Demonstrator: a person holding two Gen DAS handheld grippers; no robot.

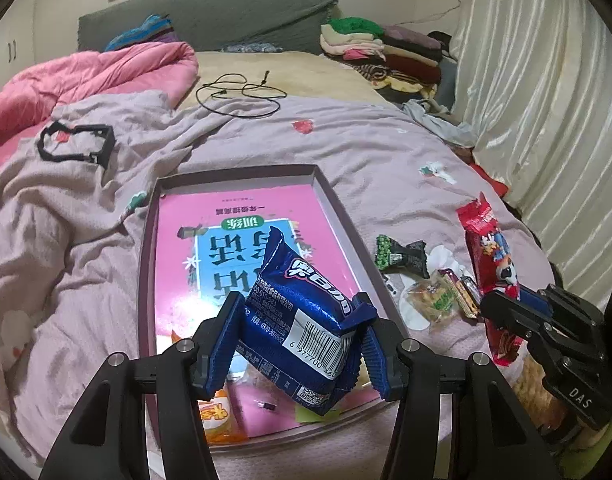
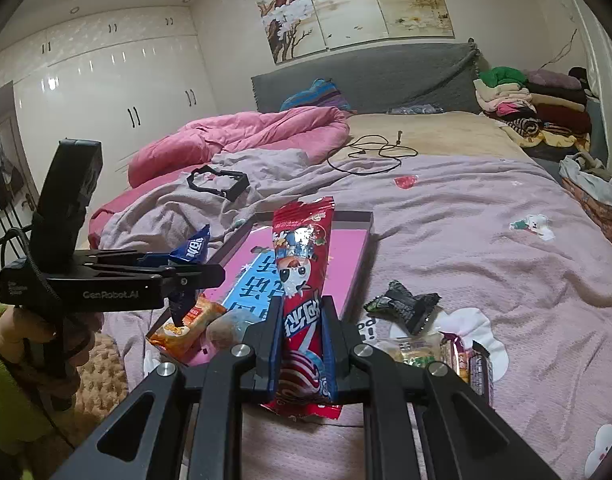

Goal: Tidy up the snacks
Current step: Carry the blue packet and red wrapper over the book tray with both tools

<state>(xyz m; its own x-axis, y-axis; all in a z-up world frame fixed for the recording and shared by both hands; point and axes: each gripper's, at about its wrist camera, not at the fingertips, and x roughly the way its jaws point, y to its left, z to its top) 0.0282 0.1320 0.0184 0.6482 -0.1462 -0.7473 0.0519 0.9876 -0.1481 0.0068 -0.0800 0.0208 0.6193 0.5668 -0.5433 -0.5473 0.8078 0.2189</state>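
Over tray (image 1: 348,216): left tongs (image 1: 295,344) pinch blue packet (image 1: 301,312) (crinkled); right tongs (image 2: 303,354) pinch red packet (image 2: 303,264).

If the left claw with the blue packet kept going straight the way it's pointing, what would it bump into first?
Probably the pink book lying in the shallow tray. The left gripper, shut on the blue snack packet, points down over it; depth is hard to judge.
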